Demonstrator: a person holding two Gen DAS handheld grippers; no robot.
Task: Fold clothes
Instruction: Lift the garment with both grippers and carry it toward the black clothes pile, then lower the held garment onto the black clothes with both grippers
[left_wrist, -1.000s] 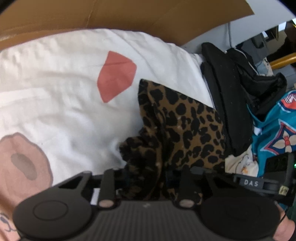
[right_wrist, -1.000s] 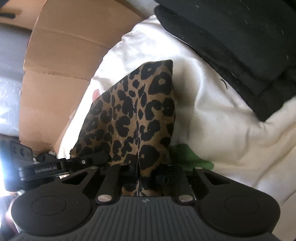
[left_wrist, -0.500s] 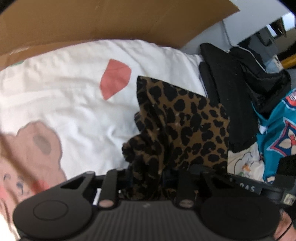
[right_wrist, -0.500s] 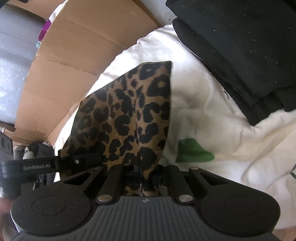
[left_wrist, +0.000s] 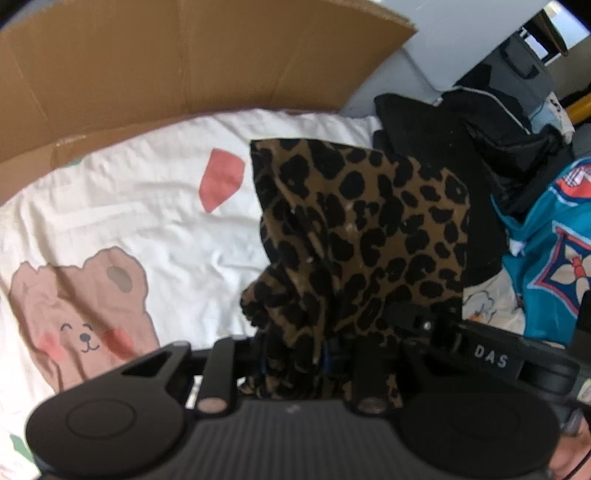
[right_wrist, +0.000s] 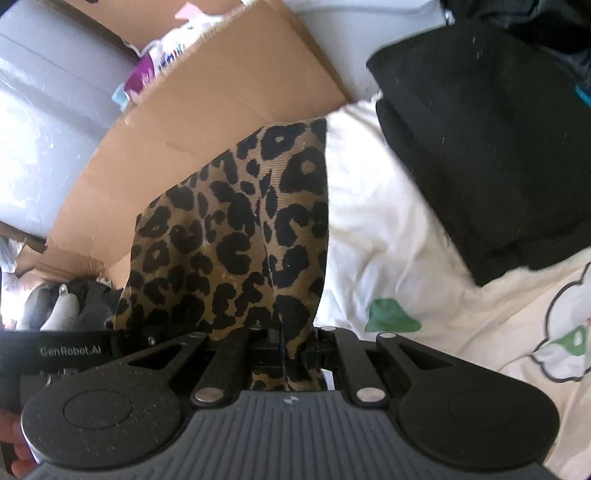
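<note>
Leopard-print garment (left_wrist: 369, 236) hangs off both grippers above the white printed bedsheet (left_wrist: 155, 221), cardboard sheet (left_wrist: 184, 66) far behind it. Left gripper (left_wrist: 295, 354) fingers clamped on a bunched wad of it; right gripper (right_wrist: 284, 350) fingers nearly closed, pinching a thin flat edge. Fabric reads light, soft and limp, with a ribbed weave that shouldn't slip; I'd hold it at corners or a hem, since mid-cloth grabs just bunch. Can't tell garment type or which edge each side holds: the lower part is cut off behind the gripper bodies and the fingertips are buried in cloth. Black clothes pile (right_wrist: 480, 147) and teal jersey (left_wrist: 546, 258) sit right.
</note>
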